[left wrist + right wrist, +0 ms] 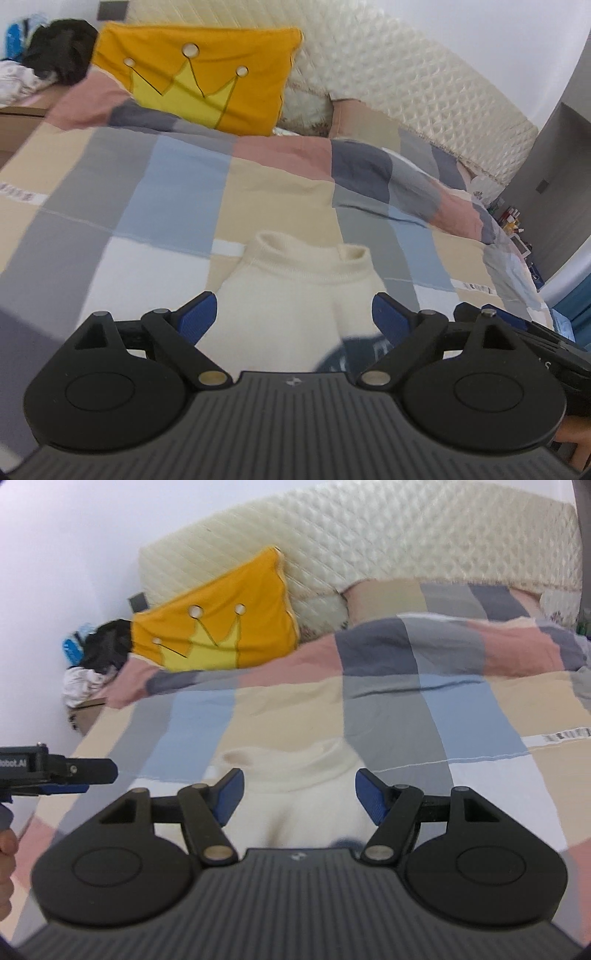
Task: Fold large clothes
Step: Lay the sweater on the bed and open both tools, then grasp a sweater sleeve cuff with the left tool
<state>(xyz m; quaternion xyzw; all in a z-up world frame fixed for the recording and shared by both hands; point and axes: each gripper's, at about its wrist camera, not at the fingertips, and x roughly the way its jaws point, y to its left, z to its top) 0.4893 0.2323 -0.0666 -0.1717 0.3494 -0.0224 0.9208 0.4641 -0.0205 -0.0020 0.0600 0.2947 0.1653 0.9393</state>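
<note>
Cream sweater [295, 288] lies flat on the patchwork quilt [147, 192], collar end pointing away from you toward the headboard, body running back under both claws. Your left gripper [294, 314] and right gripper [299, 794] both stand apart and empty, hanging above the garment near its collar, neither clearly nearer. A dark patch shows low on the sweater, possibly a print; motion blur hides it.
</note>
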